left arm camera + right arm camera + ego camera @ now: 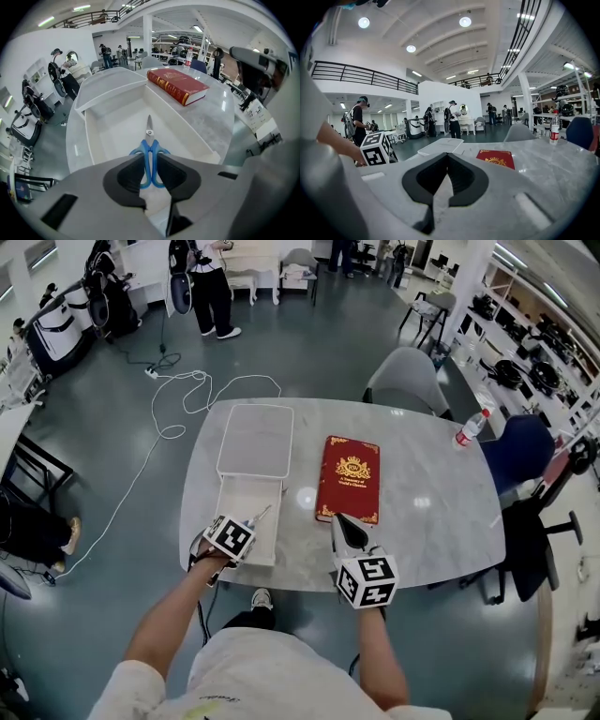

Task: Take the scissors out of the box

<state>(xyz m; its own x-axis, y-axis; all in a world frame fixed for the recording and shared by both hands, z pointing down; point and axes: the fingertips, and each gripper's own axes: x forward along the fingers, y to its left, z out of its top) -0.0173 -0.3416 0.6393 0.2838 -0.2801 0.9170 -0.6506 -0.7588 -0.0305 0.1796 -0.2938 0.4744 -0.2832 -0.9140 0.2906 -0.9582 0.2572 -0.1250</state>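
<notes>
Scissors (149,146): blue handles pinched by left gripper (150,163), blade pointing along open white box (96,136), lower left.
Right gripper (446,161): jaws pressed together, empty, lower centre, near red book (349,479).

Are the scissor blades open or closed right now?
Closed: in the left gripper view the scissors show one narrow tip, blades together, with the blue handles pinched in the jaws of the left gripper over the box.
</notes>
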